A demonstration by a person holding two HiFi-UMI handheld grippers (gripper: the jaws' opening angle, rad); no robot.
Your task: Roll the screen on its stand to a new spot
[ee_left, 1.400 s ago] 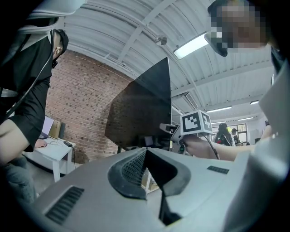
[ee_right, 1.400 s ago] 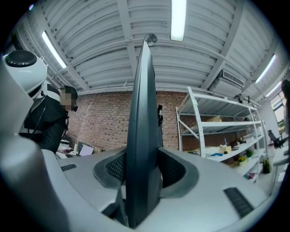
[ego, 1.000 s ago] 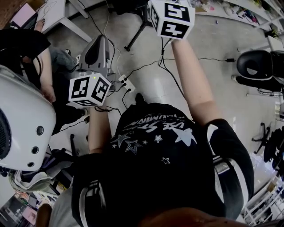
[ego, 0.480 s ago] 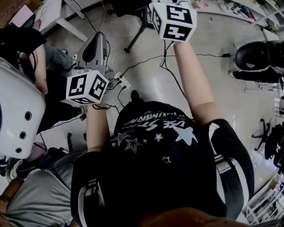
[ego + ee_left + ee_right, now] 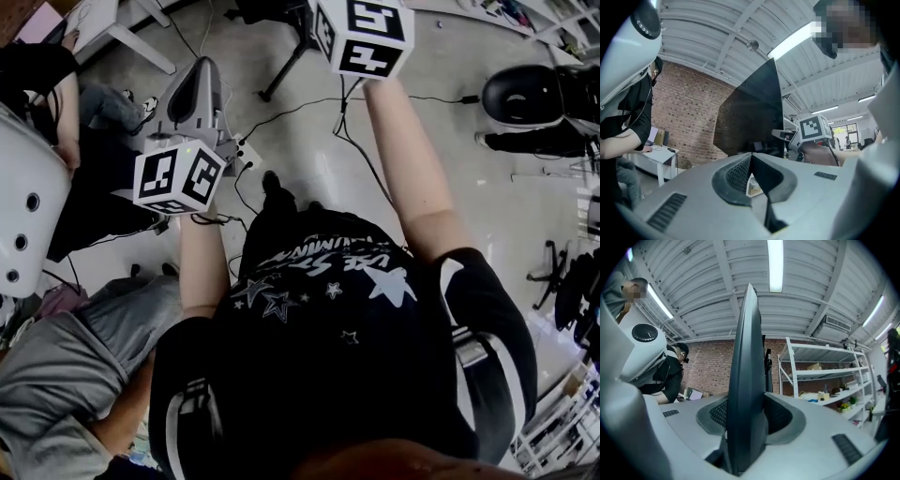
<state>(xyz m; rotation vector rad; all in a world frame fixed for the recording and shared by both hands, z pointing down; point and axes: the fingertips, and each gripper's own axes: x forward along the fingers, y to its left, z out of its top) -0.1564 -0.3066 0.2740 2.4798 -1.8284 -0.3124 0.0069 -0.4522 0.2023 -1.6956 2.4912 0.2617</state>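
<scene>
In the right gripper view the screen [image 5: 746,357] stands edge-on as a thin dark slab running up between the jaws. My right gripper [image 5: 746,406] is shut on that edge, a pad on each side. The left gripper view shows the same screen [image 5: 750,117] as a black panel seen at a slant, beyond the jaws. My left gripper [image 5: 751,157] has its pads meeting at the tips, with nothing between them. In the head view only the two marker cubes show, the left one [image 5: 178,173] low and the right one [image 5: 361,37] at the top edge. The stand is hidden.
A white rounded machine [image 5: 23,216] is at the left, with a seated person in black [image 5: 37,75] behind it and grey-trousered legs [image 5: 84,347] at the lower left. Cables and a power strip [image 5: 248,155] cross the floor beside a grey floor unit [image 5: 192,98]. A black chair [image 5: 525,94] and shelves [image 5: 825,376] stand at the right.
The view has shifted: the white machine slid off to the left and grey-trousered legs came in at the lower left. Both cubes sit slightly higher; the grips look the same.
</scene>
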